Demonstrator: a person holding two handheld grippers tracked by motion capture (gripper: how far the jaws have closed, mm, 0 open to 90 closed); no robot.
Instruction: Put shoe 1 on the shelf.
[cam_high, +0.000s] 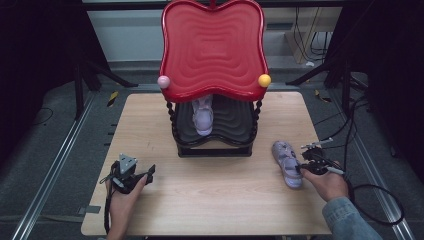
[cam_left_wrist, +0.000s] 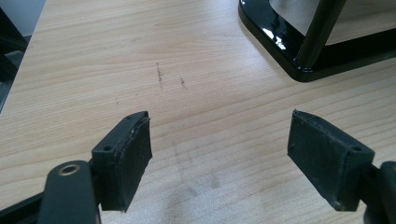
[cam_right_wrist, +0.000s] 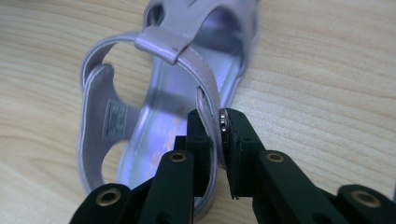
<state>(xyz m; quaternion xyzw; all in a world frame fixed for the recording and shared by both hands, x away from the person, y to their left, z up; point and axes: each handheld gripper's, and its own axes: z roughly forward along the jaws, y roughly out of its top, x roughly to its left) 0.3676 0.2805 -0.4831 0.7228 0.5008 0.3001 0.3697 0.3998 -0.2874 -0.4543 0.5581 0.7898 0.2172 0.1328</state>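
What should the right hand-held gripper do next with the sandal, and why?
Probably lift it. The right hand-held gripper is shut on the side strap of the sandal, which lies on the table, while its match already sits on the rack's lower shelf.

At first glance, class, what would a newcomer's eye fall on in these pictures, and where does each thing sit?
The glossy red wavy-edged tray top of a two-tier black stand dominates the far middle of the pale wooden table, with one lilac sandal on the dark shelf beneath it. A second lilac strappy sandal lies at the table's right, its side strap pinched by the right gripper. The left gripper rests open over bare wood.
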